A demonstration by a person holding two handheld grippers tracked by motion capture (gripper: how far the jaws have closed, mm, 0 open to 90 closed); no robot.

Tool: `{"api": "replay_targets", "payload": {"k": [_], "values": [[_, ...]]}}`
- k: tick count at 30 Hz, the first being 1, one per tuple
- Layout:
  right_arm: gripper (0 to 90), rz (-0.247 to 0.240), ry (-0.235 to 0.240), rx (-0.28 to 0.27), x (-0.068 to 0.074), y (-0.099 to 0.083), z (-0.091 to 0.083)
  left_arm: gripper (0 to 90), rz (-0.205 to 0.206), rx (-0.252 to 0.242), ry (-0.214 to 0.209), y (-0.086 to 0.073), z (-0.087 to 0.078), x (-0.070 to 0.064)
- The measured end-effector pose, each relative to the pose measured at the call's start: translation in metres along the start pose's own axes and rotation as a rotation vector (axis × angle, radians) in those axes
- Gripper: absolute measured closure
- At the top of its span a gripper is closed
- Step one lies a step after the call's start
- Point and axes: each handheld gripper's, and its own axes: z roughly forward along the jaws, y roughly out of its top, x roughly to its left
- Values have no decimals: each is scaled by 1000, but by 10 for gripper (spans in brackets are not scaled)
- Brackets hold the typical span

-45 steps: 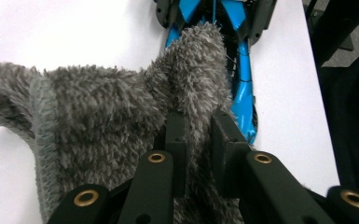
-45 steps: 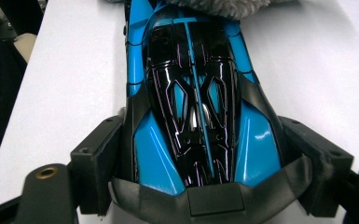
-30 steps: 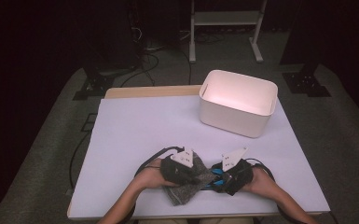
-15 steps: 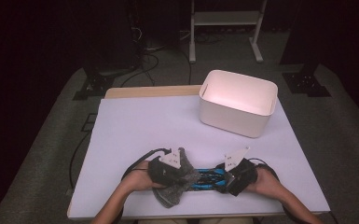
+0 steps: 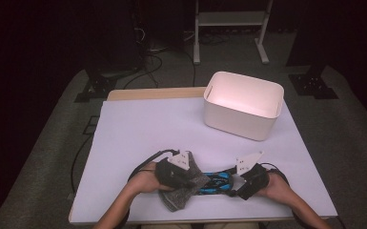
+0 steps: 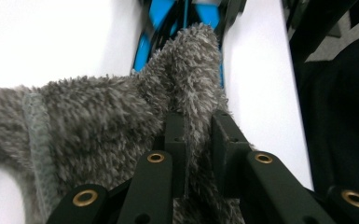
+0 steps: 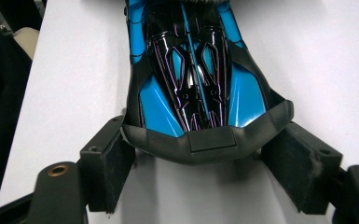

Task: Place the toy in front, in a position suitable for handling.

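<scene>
Pinching a fold of the fuzzy grey cloth (image 6: 102, 116), your left gripper (image 6: 198, 135) has its jaws closed tight on the pile — the fabric stands up between them in the left gripper view. Your right gripper (image 7: 200, 163) sits with its jaws spread wide on either side of the blunt black end of the glossy blue-and-black toy car (image 7: 191, 79); whether the pads touch the car, you cannot tell. From the high view, the cloth (image 5: 183, 188) lies at the near edge of the white table (image 5: 147, 129), draped over one end of the car (image 5: 217, 182), with your left gripper (image 5: 190, 180) and right gripper (image 5: 233, 190) at either end of it. A white rectangular plastic bin (image 5: 243, 105) stands well apart, toward the far right corner.
</scene>
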Motion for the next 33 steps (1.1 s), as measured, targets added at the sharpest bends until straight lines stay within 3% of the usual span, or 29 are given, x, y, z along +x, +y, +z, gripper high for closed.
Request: {"api": "replay_targets", "payload": {"k": [6, 11, 14, 21, 28, 33], "values": [[252, -12, -16, -3, 3, 4, 6, 784, 65, 15, -30, 26, 14, 0], [252, -10, -15, -11, 3, 6, 8, 784, 83, 3, -65, 47, 29, 4], [252, -14, -15, -7, 3, 7, 9, 783, 88, 13, -74, 50, 34, 4], [254, -14, -16, -10, 3, 6, 9, 785, 51, -9, -69, 37, 26, 7], [253, -18, -16, -10, 3, 7, 9, 785, 0, 45, 14, 14, 4, 13], [253, -23, -14, -5, 2, 9, 11, 786, -24, 35, 23, 11, 2, 19]]}}
